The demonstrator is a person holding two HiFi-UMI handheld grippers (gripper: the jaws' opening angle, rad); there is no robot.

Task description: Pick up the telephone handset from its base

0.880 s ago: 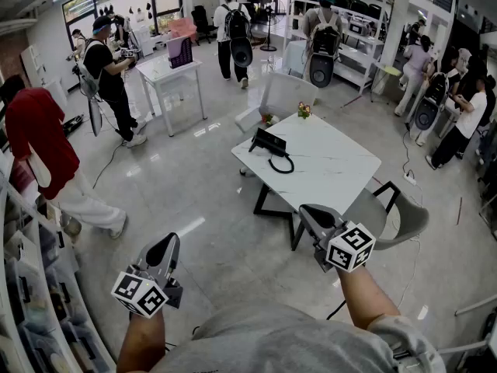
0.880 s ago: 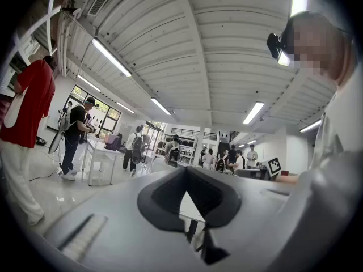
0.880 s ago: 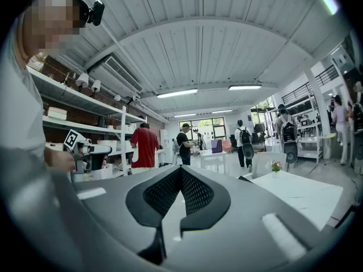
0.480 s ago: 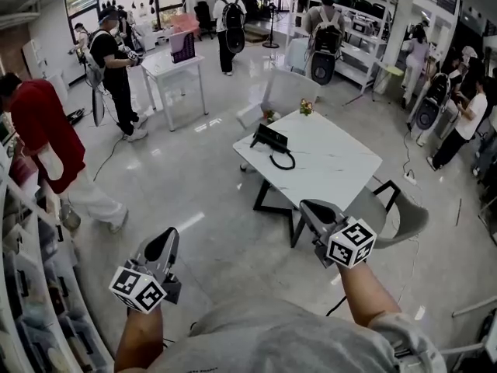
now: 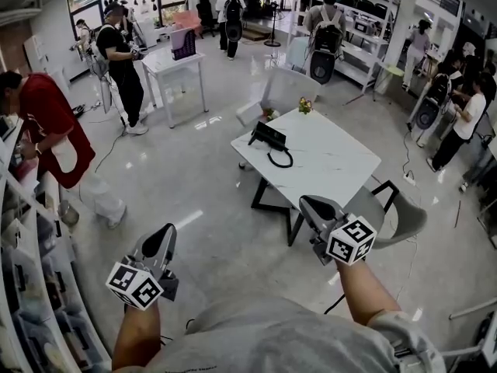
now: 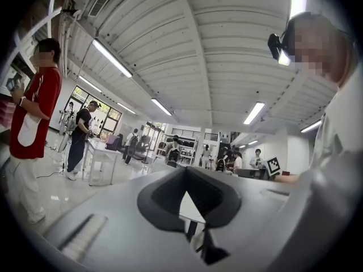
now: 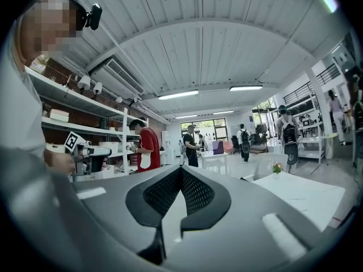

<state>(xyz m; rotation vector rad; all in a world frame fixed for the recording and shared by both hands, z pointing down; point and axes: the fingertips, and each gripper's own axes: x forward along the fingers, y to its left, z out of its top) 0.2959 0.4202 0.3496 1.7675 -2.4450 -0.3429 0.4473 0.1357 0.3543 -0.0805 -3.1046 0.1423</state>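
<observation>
A black telephone (image 5: 269, 139) sits on the far left part of a white table (image 5: 326, 165), its handset resting on the base and its cord looping toward me. Both grippers hang well short of the table, over the floor. My left gripper (image 5: 161, 240) is at the lower left, jaws together with nothing in them. My right gripper (image 5: 314, 206) is near the table's near corner, jaws also together and holding nothing. The left gripper view shows its jaws (image 6: 186, 173) meeting; the right gripper view shows the same (image 7: 180, 173).
A grey chair (image 5: 400, 216) stands at the table's near right side and a white chair (image 5: 283, 90) behind it. Small flowers (image 5: 304, 109) sit on the far table edge. A person in red (image 5: 48, 123) stands by shelves (image 5: 31, 286) at left. Other people stand farther back.
Both grippers stay almost where they were. The person in red has stepped closer to the shelves, and people at the back have walked on.
</observation>
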